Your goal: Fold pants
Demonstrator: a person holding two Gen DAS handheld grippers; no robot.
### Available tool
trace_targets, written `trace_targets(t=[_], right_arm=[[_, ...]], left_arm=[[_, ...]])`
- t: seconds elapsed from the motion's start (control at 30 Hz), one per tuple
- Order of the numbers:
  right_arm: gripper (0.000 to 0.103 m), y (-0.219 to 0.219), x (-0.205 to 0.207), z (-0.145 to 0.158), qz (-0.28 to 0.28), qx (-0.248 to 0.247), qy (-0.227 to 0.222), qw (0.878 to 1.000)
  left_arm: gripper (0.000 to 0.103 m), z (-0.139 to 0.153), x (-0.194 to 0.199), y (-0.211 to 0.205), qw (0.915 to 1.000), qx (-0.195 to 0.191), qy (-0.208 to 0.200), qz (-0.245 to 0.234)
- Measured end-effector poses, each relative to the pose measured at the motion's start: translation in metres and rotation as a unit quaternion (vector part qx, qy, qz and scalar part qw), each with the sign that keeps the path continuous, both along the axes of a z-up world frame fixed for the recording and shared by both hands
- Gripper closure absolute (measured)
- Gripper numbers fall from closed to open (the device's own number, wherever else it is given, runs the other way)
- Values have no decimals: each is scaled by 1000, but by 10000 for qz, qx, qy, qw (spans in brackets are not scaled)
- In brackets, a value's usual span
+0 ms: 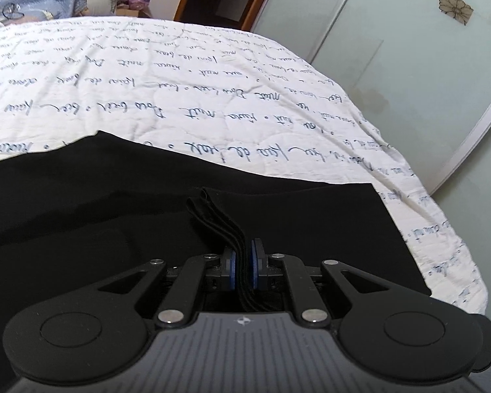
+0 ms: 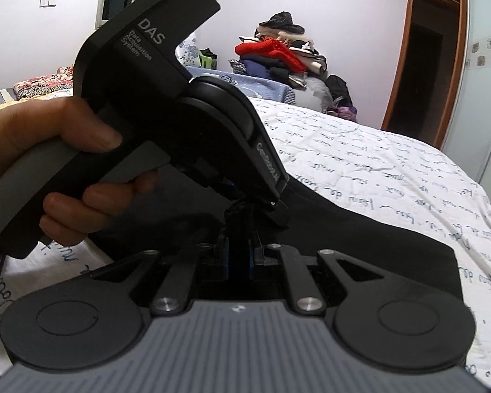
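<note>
The black pants point(image 1: 114, 216) lie spread on a white quilt with blue handwriting point(image 1: 180, 82). My left gripper point(image 1: 242, 267) is shut on several stacked layers of the pants' edge, which stick up between its blue pads point(image 1: 231, 268). In the right wrist view my right gripper point(image 2: 240, 255) is shut on a bunched fold of the black pants point(image 2: 360, 229). The left gripper's body point(image 2: 167, 75), held by a hand point(image 2: 49, 137), sits just in front of and above it, clamped on the same stretch of fabric.
The bed's right edge point(image 1: 442, 229) drops to a pale floor beside a sliding wardrobe door point(image 1: 409, 49) with flower prints. A pile of clothes point(image 2: 278, 55) and bags stands at the far end of the bed by a wooden door frame point(image 2: 406, 65).
</note>
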State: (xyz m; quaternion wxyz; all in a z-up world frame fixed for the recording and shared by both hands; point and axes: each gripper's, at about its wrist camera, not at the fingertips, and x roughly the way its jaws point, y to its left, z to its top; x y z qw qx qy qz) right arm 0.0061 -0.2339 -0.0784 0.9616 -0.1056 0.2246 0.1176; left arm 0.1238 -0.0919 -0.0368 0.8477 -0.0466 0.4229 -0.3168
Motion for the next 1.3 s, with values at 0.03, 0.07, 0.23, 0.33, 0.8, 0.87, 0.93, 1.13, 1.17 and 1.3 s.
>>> trace_targets(t=[0.03, 0.07, 0.23, 0.33, 0.8, 0.87, 0.93, 1.13, 1.17, 1.3], right_arm=[[92, 1, 1, 2, 21, 10, 9, 10000], [92, 2, 3, 3, 54, 27, 16, 10000], [92, 5, 7, 3, 223, 17, 55, 9997], [92, 0, 8, -1, 297, -27, 106, 9995], [92, 4, 15, -5, 300, -310, 262, 9987], [92, 7, 22, -5, 296, -331, 273, 9986], [91, 7, 23, -5, 289, -344, 283, 9986], [91, 17, 14, -4, 269, -432, 280, 9983], [91, 17, 14, -4, 267, -446, 281, 9983], [91, 20, 10, -3, 261, -484, 277, 9981]], left_arm=[[95, 0, -1, 1, 10000, 45, -46, 9], [95, 1, -1, 2, 9999, 83, -81, 19], [95, -1, -1, 13, 9997, 196, -88, 98], [95, -7, 0, 14, 9994, 316, -79, 97], [95, -11, -11, 4, 9964, 696, -477, 10], [95, -11, -12, 3, 9958, 741, -537, -8], [95, -11, -14, 1, 9950, 791, -613, -29], [95, -11, -20, -2, 9922, 937, -812, -85], [95, -11, -20, -2, 9920, 946, -826, -86], [95, -12, -21, -3, 9913, 983, -876, -83]])
